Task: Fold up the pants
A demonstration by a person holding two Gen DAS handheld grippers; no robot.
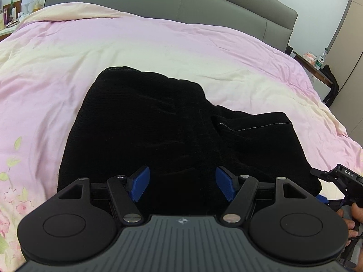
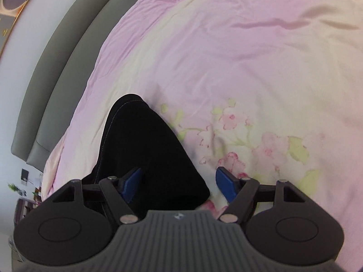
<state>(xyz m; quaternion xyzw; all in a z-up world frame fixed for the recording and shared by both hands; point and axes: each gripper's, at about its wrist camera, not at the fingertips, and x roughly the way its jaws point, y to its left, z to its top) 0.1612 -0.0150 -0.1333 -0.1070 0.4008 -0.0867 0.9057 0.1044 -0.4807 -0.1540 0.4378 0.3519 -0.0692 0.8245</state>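
Note:
Black pants [image 1: 158, 124] lie folded in a thick bundle on the pink bedspread [image 1: 158, 45], a stitched hem showing at their right side. My left gripper [image 1: 182, 181] hovers over the near edge of the bundle, blue pads wide apart and open, gripping nothing. In the right wrist view a tapered end of the pants [image 2: 147, 147] runs away from the camera. My right gripper [image 2: 179, 182] is open above the near corner of that end; the cloth lies under and between the pads without being pressed. The right gripper [image 1: 335, 176], with a hand on it, shows at the right edge of the left wrist view.
A grey padded headboard [image 1: 181, 4] closes the far side of the bed. A bedside table with a bottle [image 1: 320, 60] stands at the right, and a cluttered shelf [image 1: 11, 11] at the far left. Flowered bedspread [image 2: 249, 136] spreads to the right of the pants.

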